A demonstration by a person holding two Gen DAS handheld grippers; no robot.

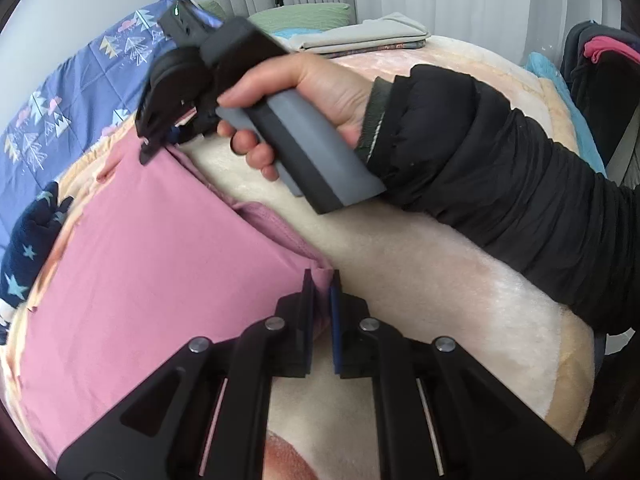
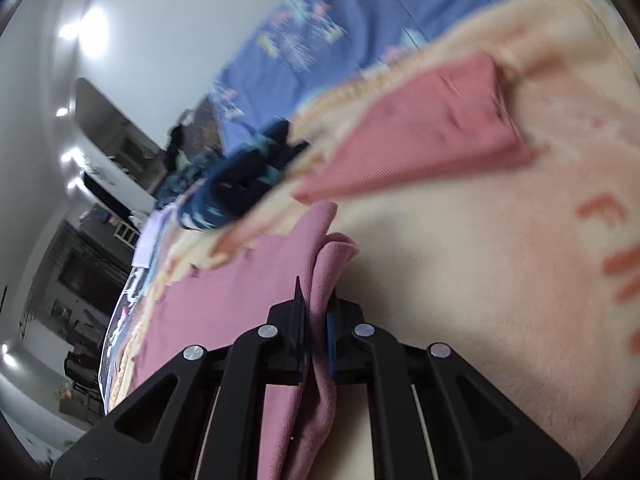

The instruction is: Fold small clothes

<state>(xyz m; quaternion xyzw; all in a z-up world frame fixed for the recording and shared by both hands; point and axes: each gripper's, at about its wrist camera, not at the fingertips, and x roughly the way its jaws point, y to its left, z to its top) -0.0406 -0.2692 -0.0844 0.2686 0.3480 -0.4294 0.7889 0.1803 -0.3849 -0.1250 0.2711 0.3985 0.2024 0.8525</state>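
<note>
a pink garment (image 1: 132, 264) lies spread flat on a cream fleece blanket (image 1: 420, 280) that covers the bed. left tool (image 1: 322, 284): its two black fingers are pressed nearly together and pinch the near right edge of the pink garment, where a small fold of cloth stands up between the blue-faced pads. right tool (image 1: 150, 148), seen from the left wrist view: held by a hand (image 1: 320, 96) in a black sleeve (image 1: 500, 172), angled downward, its tip at the far right corner of the same garment; from that view the pads themselves are too small to judge. in the right wrist view the right tool (image 2: 316, 300) has its fingers closed on a bunched fold of the pink garment (image 2: 240, 300), the cloth passing between the pads and trailing down toward the camera. both tools thus grip the same long edge of the garment, one at each end. a second piece, salmon pink (image 2: 420, 140), lies flat on the blanket further off in the right wrist view, apart from the held piece; that part of the picture is blurred. a dark navy item with pale stars (image 1: 28, 240) sits bunched at the left edge of the blanket, just beside the pink garment. a blue quilt with a tree print (image 1: 80, 80) lies beyond it. folded cloths in beige and green (image 1: 360, 36) are stacked at the far end of the bed.
</note>
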